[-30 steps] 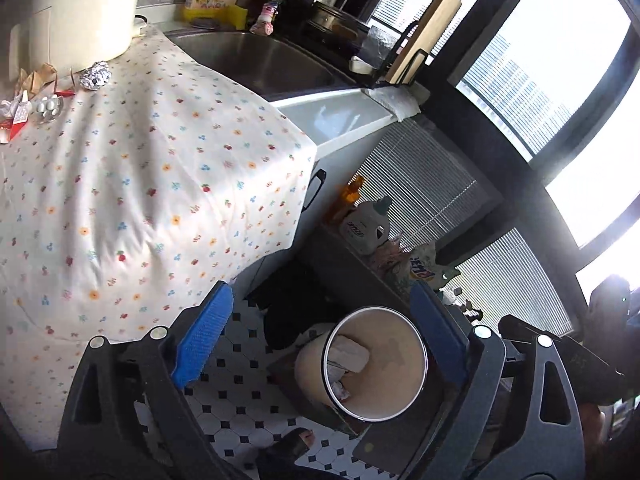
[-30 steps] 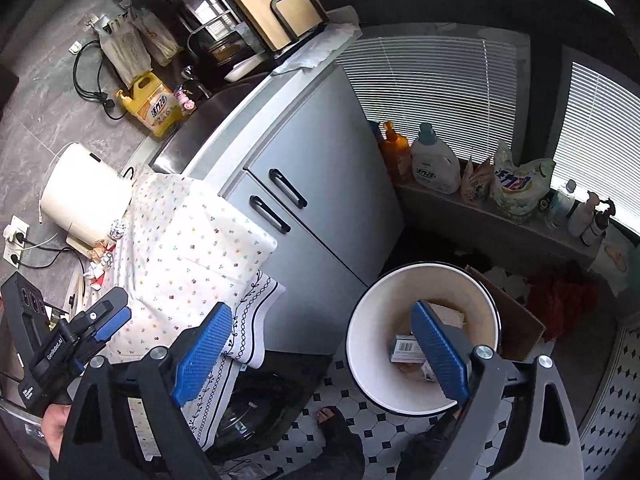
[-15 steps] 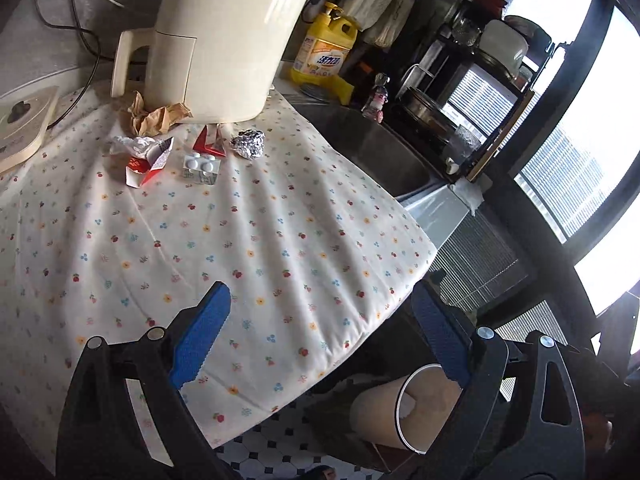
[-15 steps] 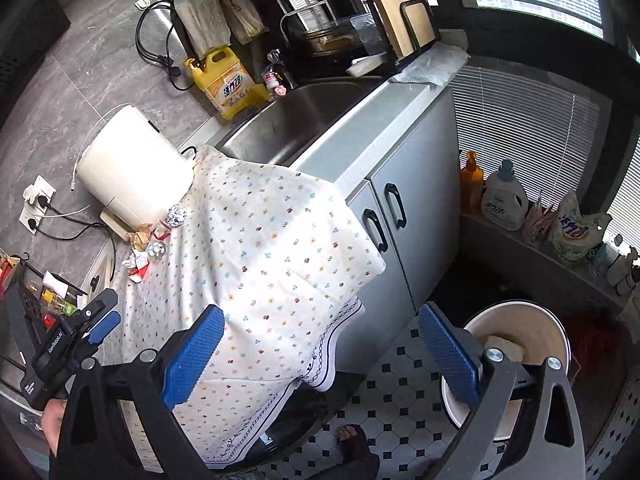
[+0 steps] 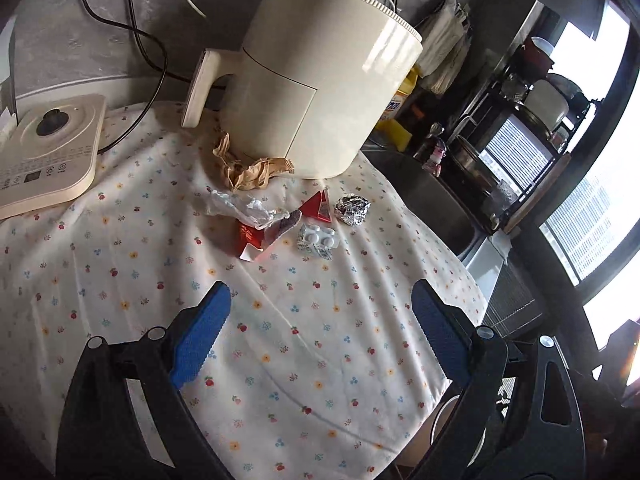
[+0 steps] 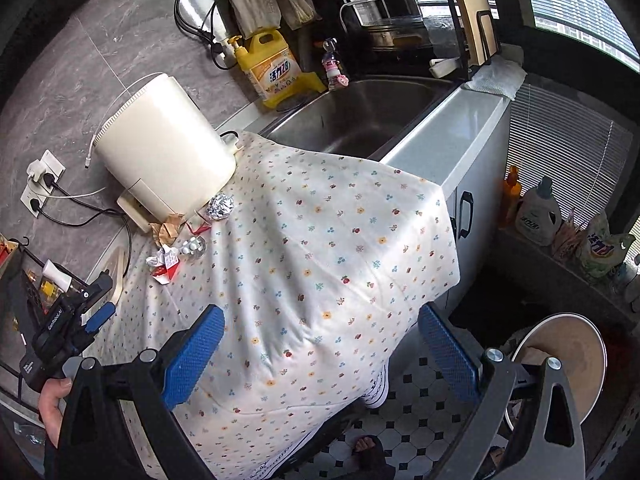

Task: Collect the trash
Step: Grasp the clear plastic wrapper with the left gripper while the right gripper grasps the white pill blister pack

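Note:
Trash lies on the flowered cloth (image 5: 328, 320) in front of the cream appliance (image 5: 320, 92): a foil ball (image 5: 352, 209), a pill blister pack (image 5: 318, 237), red wrappers (image 5: 256, 236), a clear plastic scrap (image 5: 236, 206) and crumpled brown paper (image 5: 244, 168). My left gripper (image 5: 320, 328) is open and empty above the cloth, short of the trash. My right gripper (image 6: 320, 344) is open and empty over the cloth's near edge. The foil ball (image 6: 219, 206) and wrappers (image 6: 166, 266) show far left in the right wrist view. The white bin (image 6: 568, 360) stands on the floor at the right.
A flat cream device (image 5: 44, 156) lies at the cloth's left. A steel sink (image 6: 360, 116) and a yellow detergent jug (image 6: 272, 68) are behind the cloth. Bottles (image 6: 538, 212) line a low shelf by the window. The floor (image 6: 416, 428) has black-and-white tiles.
Both grippers have swung up and away from the bin on the floor toward the counter. The left one now faces the trash pile by the appliance. Both stayed open.

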Demonstrator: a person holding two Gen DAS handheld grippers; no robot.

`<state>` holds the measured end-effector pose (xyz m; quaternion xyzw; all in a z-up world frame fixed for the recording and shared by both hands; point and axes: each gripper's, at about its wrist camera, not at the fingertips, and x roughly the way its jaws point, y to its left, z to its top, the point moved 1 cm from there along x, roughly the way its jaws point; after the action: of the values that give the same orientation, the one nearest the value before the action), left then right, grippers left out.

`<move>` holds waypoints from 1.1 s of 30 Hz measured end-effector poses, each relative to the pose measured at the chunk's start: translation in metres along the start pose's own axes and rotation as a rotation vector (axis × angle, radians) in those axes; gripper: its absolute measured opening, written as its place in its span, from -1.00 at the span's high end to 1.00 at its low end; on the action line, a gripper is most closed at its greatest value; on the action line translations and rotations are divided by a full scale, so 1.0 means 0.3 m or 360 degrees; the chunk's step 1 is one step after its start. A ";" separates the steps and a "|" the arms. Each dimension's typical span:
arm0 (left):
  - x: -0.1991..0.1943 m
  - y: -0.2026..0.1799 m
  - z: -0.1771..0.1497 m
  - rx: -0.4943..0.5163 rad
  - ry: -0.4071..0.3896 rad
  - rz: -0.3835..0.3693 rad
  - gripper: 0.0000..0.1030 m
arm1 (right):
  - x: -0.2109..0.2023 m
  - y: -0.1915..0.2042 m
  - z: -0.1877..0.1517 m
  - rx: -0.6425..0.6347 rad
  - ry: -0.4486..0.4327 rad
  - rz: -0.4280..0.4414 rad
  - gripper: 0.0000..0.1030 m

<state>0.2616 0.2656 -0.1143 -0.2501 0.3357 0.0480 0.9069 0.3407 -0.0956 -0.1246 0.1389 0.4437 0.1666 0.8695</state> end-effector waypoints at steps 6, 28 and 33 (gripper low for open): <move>0.030 0.109 0.076 0.0007 0.0010 -0.0001 -0.58 | 0.066 0.127 0.002 -0.0059 -0.0050 0.0005 -0.83; 0.369 0.302 0.196 -0.0009 0.0245 0.0076 0.23 | 0.214 0.306 0.021 -0.0152 -0.0042 -0.0094 -0.68; 0.397 0.299 0.196 0.0034 0.0280 0.0102 0.85 | 0.255 0.342 0.027 -0.0193 -0.0025 -0.0086 -0.66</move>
<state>0.3650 0.3625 -0.1893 -0.2327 0.4224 0.0513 0.8745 0.3725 0.0283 -0.1355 0.0752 0.4296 0.1687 0.8839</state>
